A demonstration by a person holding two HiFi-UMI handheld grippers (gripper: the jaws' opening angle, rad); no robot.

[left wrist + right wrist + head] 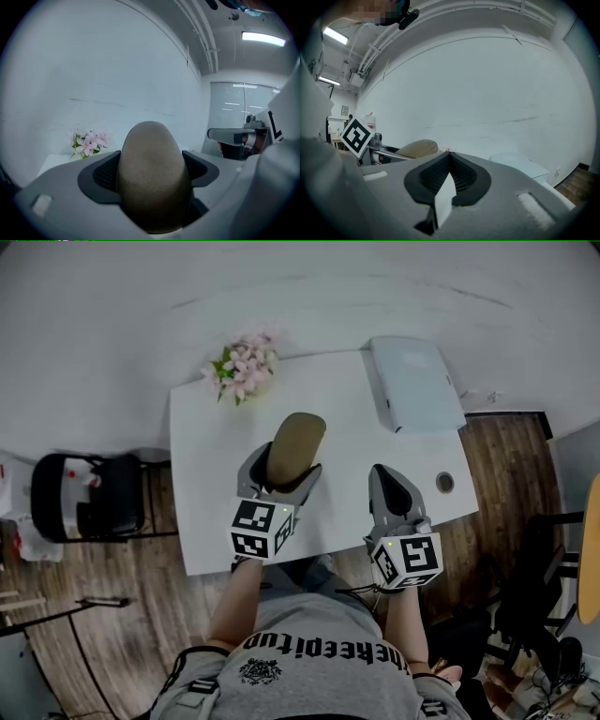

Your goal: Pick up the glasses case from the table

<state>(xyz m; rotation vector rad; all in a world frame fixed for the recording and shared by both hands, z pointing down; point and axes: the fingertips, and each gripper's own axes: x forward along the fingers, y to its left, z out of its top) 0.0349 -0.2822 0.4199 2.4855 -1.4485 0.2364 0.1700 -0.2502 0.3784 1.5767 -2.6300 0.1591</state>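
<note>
Head view, nearest first: the person's grey shirt [309, 652] fills the bottom edge, and both forearms reach out over the near edge of the white table [211, 456]. The left gripper [284, 476] has its jaws set wide on either side of the tan glasses case [296, 442], pinching it by the near end. The case sticks out past the jaw tips, away from the person, and looks raised clear of the tabletop. In the left gripper view the dark pads [107, 176] press both flanks of the case, whose rounded far end stands up against the wall.

Just to its right, and not touching it, the right gripper [389, 482] has its jaws pressed together with nothing between them; the right gripper view shows the two pads meeting in one line. From there the case shows low to the left, beside the other gripper's marker cube [357, 136].

Farther on, a round hole [444, 482] lies near the table's right edge. A bunch of pink flowers [242, 367] sits at the far left corner and a white box [412, 381] at the far right. A black chair [89, 498] stands on the wood floor to the left.
</note>
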